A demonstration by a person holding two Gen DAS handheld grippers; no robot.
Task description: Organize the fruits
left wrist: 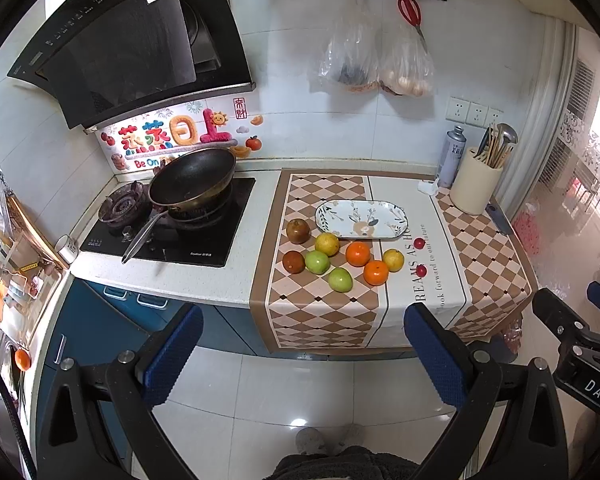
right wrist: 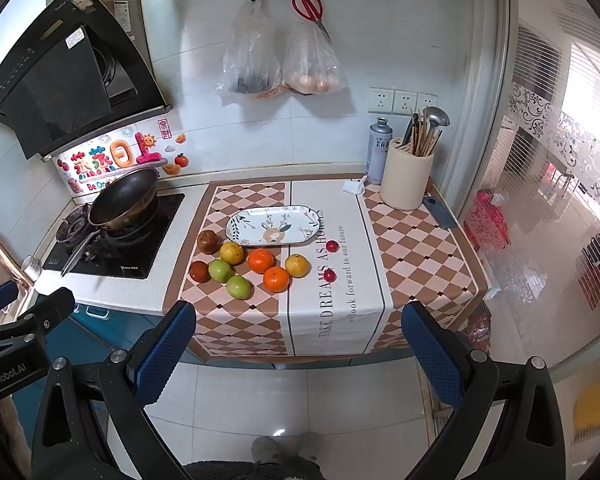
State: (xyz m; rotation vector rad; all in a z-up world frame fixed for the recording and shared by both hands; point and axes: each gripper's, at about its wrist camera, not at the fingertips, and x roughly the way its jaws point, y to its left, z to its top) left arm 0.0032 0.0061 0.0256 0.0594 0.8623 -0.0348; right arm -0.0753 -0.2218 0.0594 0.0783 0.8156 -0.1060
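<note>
Left hand-held gripper (left wrist: 304,354): jaws wide apart, empty, held off the surface (left wrist: 188,280). Right hand-held gripper (right wrist: 298,354): likewise spread, empty. Fruits (left wrist: 342,258): clustered loose ahead of both, on the checked cloth (left wrist: 320,320). Oval plate (left wrist: 360,219): just beyond them, bare.

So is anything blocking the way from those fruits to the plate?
Nothing visible does. The plate lies bare just behind the fruits on the cloth, and both grippers, left and right, hang open off the counter.
</note>
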